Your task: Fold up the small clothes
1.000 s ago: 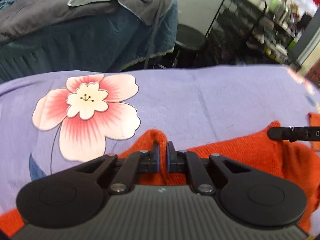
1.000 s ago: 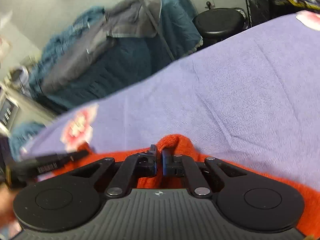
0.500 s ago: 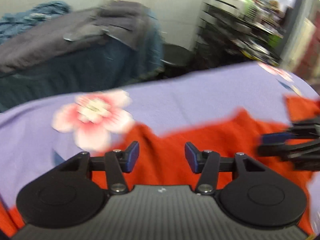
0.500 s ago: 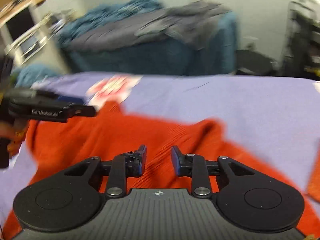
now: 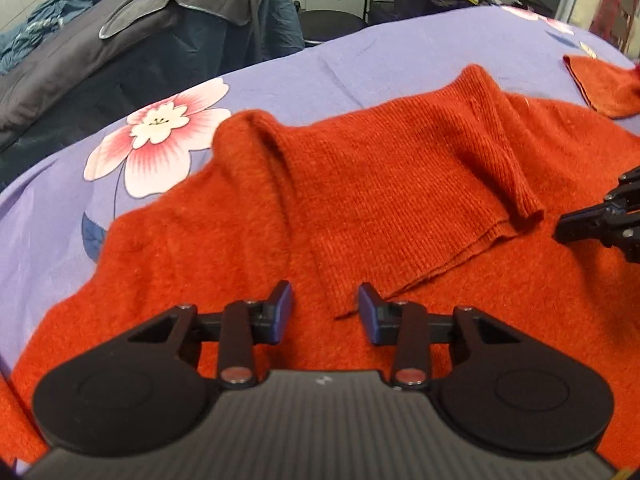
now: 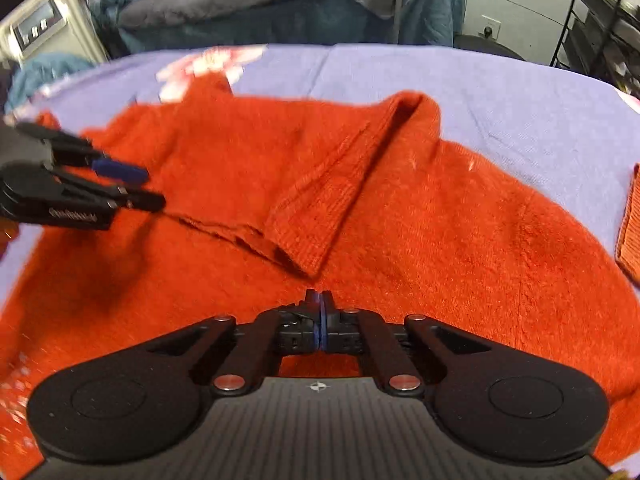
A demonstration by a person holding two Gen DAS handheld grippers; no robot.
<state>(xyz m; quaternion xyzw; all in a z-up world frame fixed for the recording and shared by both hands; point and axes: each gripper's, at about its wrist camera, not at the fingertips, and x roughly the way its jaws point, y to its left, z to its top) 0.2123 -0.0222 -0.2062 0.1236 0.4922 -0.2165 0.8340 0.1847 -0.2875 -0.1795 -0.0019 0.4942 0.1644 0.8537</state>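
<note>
An orange-red knit sweater (image 5: 400,184) lies spread on the purple flowered cloth (image 5: 360,60). Its ribbed top band is folded down over the body, with the folded edge (image 5: 432,264) just ahead of my left gripper. My left gripper (image 5: 325,312) is open and empty, a little above the sweater. In the right wrist view the sweater (image 6: 400,216) fills the middle, its folded flap (image 6: 316,216) ahead of my right gripper (image 6: 321,316), which is shut with nothing between its pads. The left gripper shows at the left there (image 6: 136,188); the right gripper shows at the right edge of the left wrist view (image 5: 564,228).
A second orange knit piece (image 5: 600,84) lies at the far right of the cloth, also at the right edge of the right wrist view (image 6: 630,224). Behind the table stand a bed with grey and blue covers (image 5: 120,52), a black stool (image 5: 332,24) and wire shelves (image 6: 600,20).
Both grippers let go of the sweater's folded top edge and drew back toward me. The left gripper opened and stays open. The right opened, then shut empty. The folded band now lies on the sweater.
</note>
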